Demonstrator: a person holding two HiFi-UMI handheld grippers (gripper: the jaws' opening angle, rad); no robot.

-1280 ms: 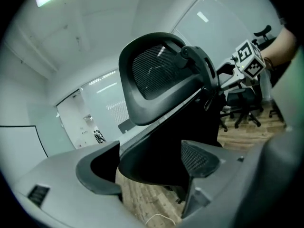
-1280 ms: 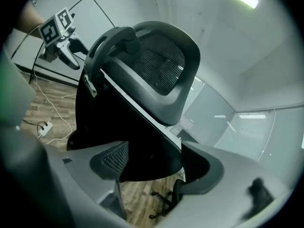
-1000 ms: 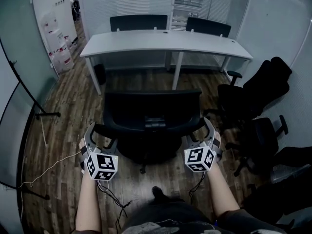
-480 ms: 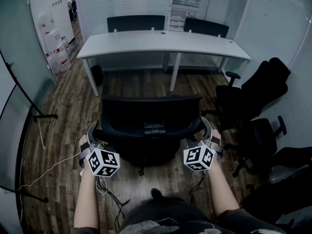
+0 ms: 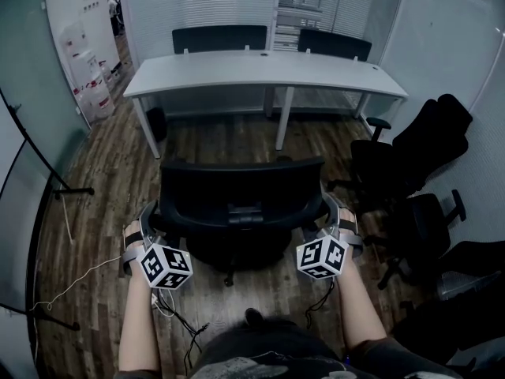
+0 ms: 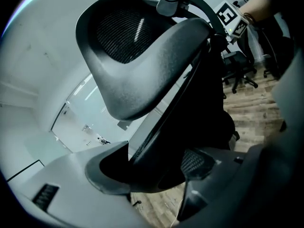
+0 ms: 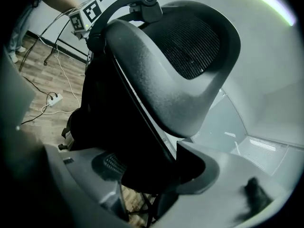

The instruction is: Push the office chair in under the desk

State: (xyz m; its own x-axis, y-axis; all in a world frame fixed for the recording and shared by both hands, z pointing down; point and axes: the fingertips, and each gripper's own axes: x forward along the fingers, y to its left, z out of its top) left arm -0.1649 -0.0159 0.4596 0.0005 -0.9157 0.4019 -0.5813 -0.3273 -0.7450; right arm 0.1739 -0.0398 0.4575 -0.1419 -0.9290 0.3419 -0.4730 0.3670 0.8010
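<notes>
Wood floor [image 5: 102,172], desk [image 5: 260,68], left hand-held gripper [image 5: 150,221] closing on office chair [image 5: 237,189]

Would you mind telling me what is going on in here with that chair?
A person stands behind the office chair with tongs in each hand. The left tongs and the right tongs each have a side edge of its backrest between their jaws. The left jaws have just been closing on it, and both seem to grip. The chair stands short of the white desk, not yet pushed under.
</notes>
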